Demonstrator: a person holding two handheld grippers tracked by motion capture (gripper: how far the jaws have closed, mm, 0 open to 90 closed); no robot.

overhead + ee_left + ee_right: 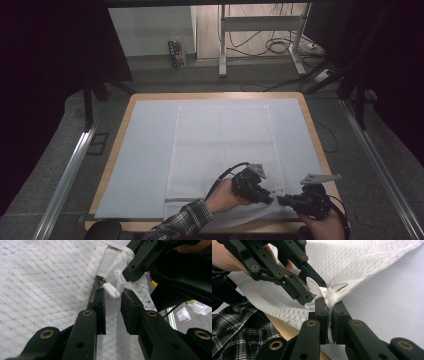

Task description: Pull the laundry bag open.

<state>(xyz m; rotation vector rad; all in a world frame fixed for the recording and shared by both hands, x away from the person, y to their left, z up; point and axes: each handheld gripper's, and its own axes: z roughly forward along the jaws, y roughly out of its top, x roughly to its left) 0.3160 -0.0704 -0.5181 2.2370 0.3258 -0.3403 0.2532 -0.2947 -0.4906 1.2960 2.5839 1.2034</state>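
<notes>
Working the zip at the near right corner of a white mesh laundry bag (222, 145) that lies flat on a pale blue mat (145, 150) over the wooden worktop (312, 130)

- Right gripper (329, 298): jaws together, clamped on a bunched wad of the bag's corner fabric, just at the zip end
- Left gripper (112, 293): jaws standing a little apart either side of the small white plastic zip pull (112, 290); pads do not look to be pressing on it, so no firm grip as I read it
- In the high view both grippers meet at the near edge of the worktop, left gripper (260, 192) tip to tip with right gripper (300, 201); a checked sleeve (182, 222) comes in from below
- Dark zip track (93, 293) runs along beside the left gripper's left jaw

Risks, as judged from here:
- Pull is small and smooth; closing off-centre would likely squeeze it out sideways
- Mesh lies close around the pull; jaws may pinch cloth with it, and the slider could then jam
- If the right gripper's clamp slips, the whole bag would drag along instead of the zip running
- The two grippers sit very close and could knock together
</notes>
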